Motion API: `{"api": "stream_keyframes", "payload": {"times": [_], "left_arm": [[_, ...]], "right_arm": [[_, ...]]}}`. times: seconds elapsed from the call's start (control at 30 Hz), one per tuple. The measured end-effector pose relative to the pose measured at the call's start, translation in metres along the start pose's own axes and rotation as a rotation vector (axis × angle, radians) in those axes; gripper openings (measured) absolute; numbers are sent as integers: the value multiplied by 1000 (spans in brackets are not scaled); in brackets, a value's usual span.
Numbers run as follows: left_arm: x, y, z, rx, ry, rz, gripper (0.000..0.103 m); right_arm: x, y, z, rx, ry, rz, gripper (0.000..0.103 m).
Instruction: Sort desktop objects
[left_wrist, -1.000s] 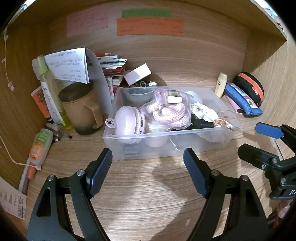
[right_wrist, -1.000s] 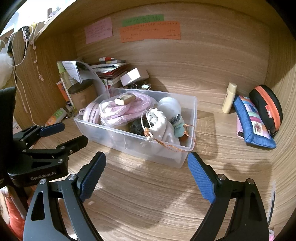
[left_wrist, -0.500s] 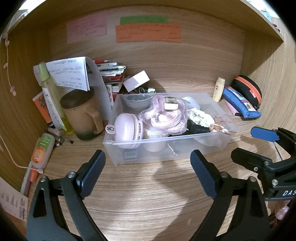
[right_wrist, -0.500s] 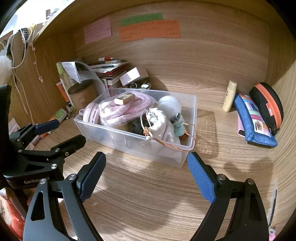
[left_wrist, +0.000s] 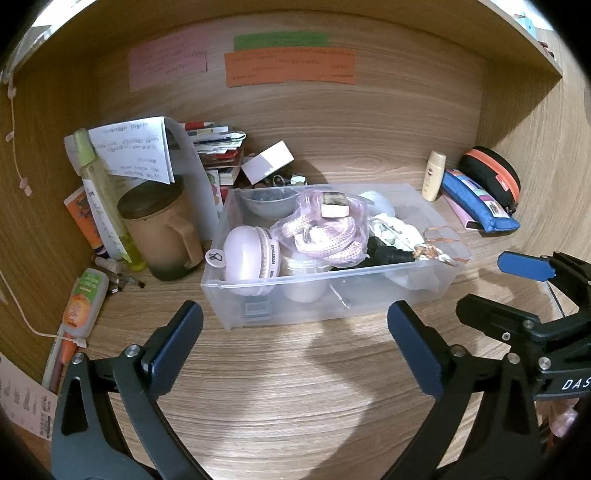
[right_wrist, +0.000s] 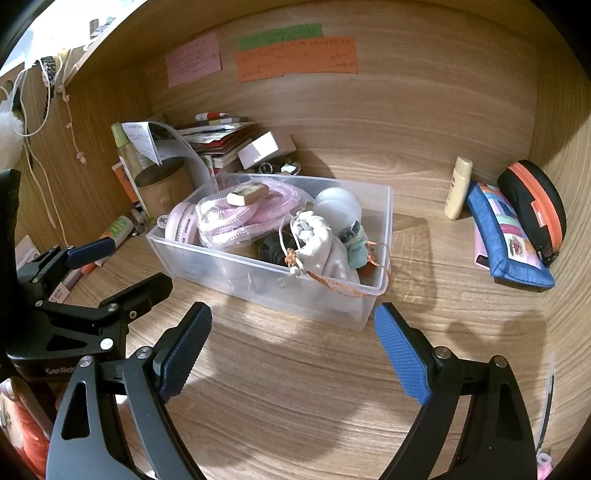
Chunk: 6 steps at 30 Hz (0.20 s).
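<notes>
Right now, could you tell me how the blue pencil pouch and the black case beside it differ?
The blue pencil pouch is long, flat and patterned on top; the black case is rounded, bulgy, with an orange zipper band. The pouch lies nearer the bin; the case sits against the side wall. Both are closed and touching.

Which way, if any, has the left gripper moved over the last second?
Yes. In the right wrist view, the left gripper has drifted left, away from the clear bin, which stayed put.

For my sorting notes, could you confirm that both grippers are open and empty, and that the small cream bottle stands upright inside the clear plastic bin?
Not quite: the small cream bottle stands upright outside the clear plastic bin, by the blue fabric pouch, as the right wrist view shows. The left gripper and right gripper are indeed open and empty.
</notes>
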<state>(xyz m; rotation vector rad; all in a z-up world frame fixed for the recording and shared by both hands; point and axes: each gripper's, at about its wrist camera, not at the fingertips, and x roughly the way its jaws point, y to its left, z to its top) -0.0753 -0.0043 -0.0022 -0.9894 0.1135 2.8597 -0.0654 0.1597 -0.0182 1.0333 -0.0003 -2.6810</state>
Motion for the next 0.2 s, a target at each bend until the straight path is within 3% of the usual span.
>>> {"api": "stream_keyframes", "payload": {"times": [0.2], "left_arm": [[-1, -3, -1, 7, -2, -1, 101]], "right_arm": [[0, -2, 0, 11, 2, 3, 89]]}}
